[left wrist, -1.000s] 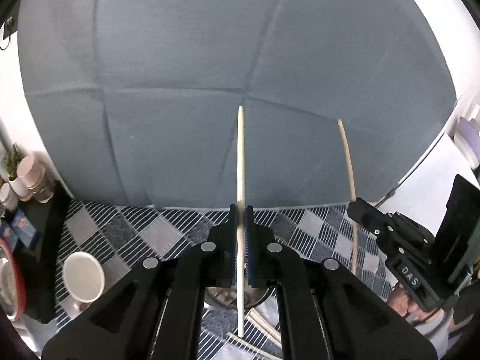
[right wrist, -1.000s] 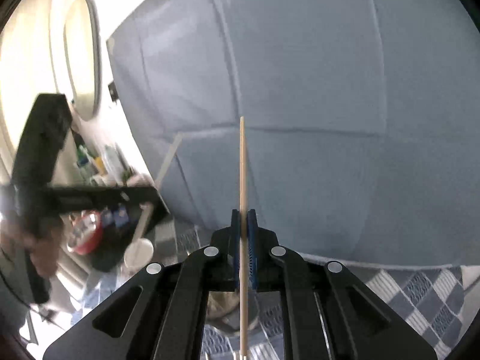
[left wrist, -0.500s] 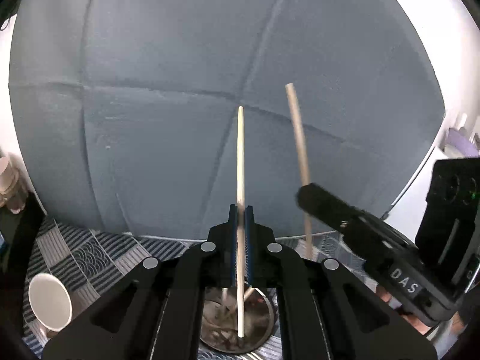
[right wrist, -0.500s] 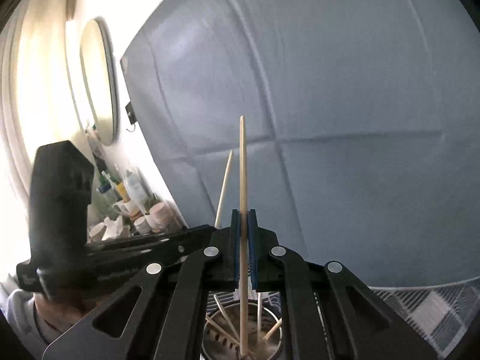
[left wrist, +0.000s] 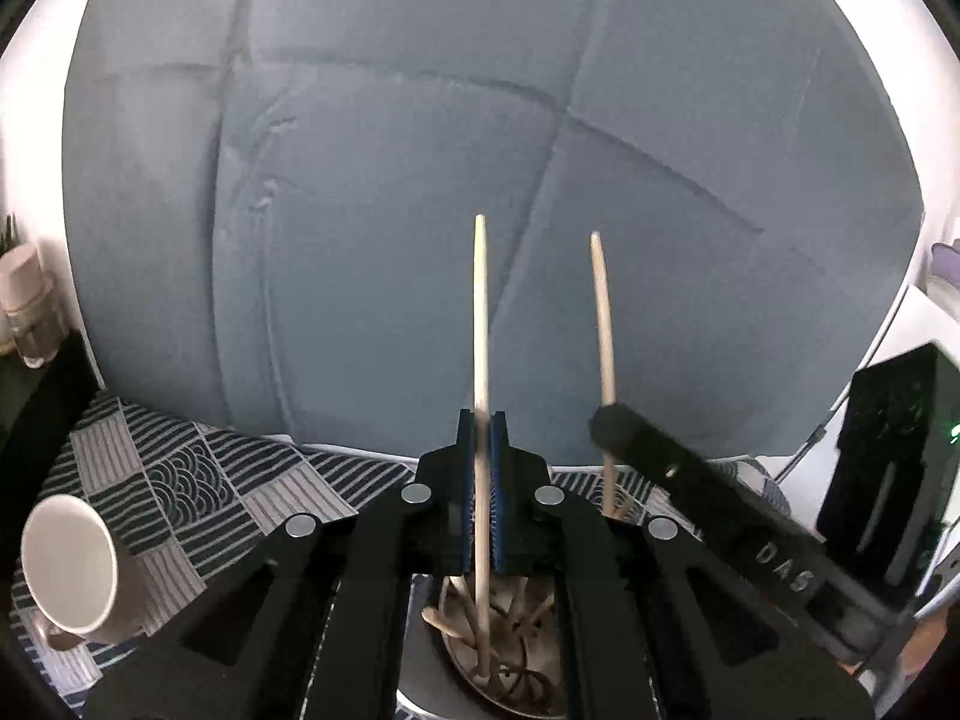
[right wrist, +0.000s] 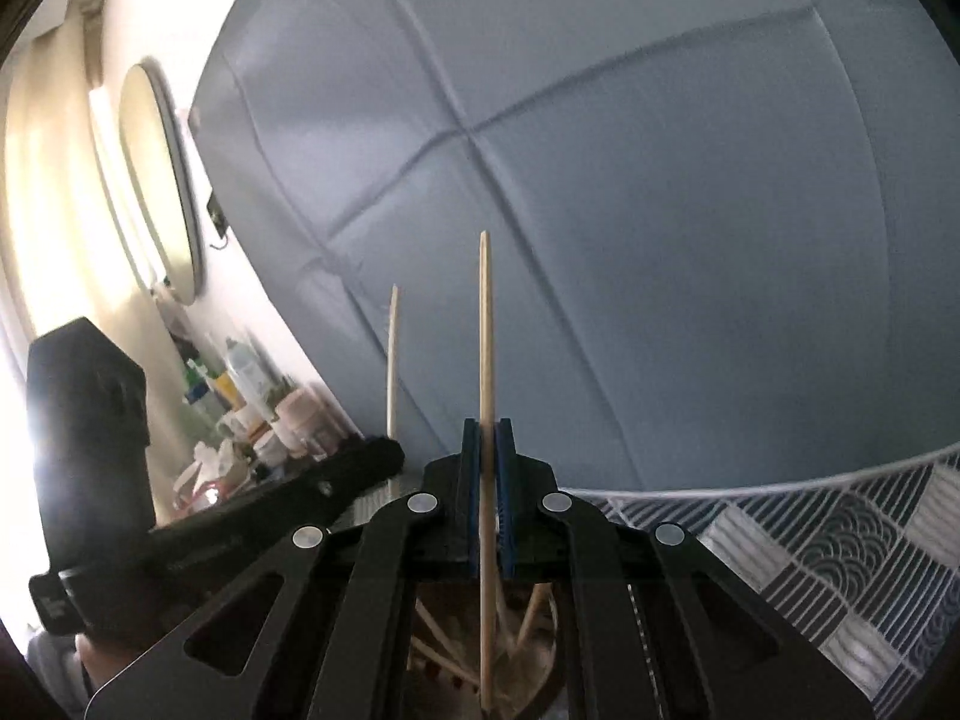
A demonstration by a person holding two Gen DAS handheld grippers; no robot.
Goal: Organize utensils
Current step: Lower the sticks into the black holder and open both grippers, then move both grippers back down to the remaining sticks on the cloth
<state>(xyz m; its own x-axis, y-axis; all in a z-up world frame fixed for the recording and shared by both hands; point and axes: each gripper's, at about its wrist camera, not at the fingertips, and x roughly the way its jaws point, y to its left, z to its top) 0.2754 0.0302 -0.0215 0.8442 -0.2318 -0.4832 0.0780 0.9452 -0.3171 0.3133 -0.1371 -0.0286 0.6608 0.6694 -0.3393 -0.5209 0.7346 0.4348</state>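
Note:
My left gripper [left wrist: 481,420] is shut on a pale wooden chopstick [left wrist: 481,324] held upright, its lower end inside a round metal holder [left wrist: 480,654] that has several chopsticks in it. My right gripper [right wrist: 487,426] is shut on a second chopstick [right wrist: 486,330], upright, its lower end also in the holder [right wrist: 480,642]. In the left wrist view the right gripper [left wrist: 606,420] and its chopstick [left wrist: 602,312] stand just to the right. In the right wrist view the left gripper [right wrist: 384,456] and its chopstick [right wrist: 392,354] stand just to the left.
A white mug [left wrist: 72,564] lies tilted on the striped and checked cloth [left wrist: 198,492] at the left. A blue-grey fabric backdrop [left wrist: 420,180] rises behind. Bottles and jars [right wrist: 264,408] crowd a shelf by an oval mirror [right wrist: 159,180].
Both grippers have come together over the metal holder and lowered, so both chopstick ends now sit inside it. The mug has come back into the left wrist view.

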